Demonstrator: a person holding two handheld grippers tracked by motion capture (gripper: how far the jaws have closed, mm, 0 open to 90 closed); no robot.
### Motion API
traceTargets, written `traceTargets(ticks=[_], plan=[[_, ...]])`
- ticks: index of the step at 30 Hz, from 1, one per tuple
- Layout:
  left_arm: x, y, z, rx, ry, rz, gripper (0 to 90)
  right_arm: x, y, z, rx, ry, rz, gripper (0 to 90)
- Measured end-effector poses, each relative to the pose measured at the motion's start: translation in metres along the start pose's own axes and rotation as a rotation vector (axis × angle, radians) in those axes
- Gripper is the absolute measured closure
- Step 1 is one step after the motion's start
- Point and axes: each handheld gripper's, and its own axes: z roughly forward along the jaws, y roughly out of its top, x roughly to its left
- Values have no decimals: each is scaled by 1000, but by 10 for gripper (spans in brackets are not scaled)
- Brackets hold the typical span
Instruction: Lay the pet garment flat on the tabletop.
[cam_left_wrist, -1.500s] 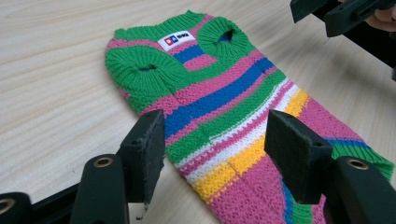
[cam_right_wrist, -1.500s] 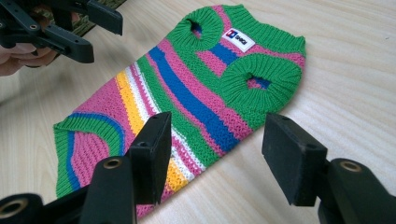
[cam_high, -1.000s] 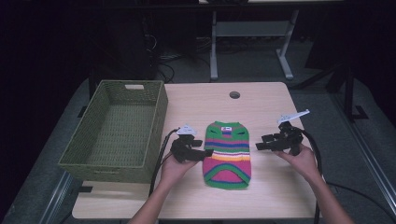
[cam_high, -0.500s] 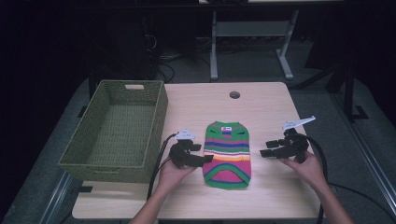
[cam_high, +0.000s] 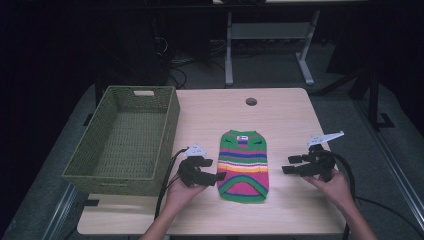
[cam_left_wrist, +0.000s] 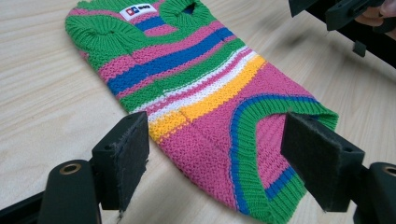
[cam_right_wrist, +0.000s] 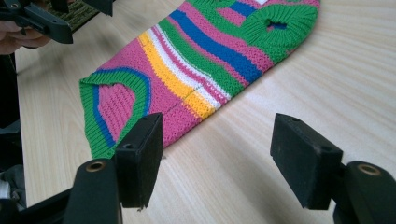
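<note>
With the striped knit sweater (cam_high: 244, 165) lying flat on the table (cam_high: 285, 115), my left gripper (cam_high: 218, 176) has just been opening at its edge, nothing pinched; my right gripper (cam_high: 289, 164) waits apart, also released.

Bare table (cam_high: 290, 120) surrounds the striped sweater (cam_high: 243, 165); the green basket (cam_high: 125, 142) walls off its left.

Worktop (cam_high: 290, 115): pale wood grain, rectangular, with a round cable hole (cam_high: 251, 102) near its far edge.
Basket (cam_high: 95, 165): green woven, on the worktop's left side.
Sweater (cam_high: 243, 162): small, striped, knitted, lying flat at the middle, neck toward the far edge.
</note>
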Motion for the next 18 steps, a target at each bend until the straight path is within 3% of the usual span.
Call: traceTargets(ticks=[5,18], plan=[[-1,-7,-3,3,-1,-2,222,0,-6,2,24,-1,11,338],[-5,-21,-11,7,15,3,203,7,-21,-2,4,5,16,323]])
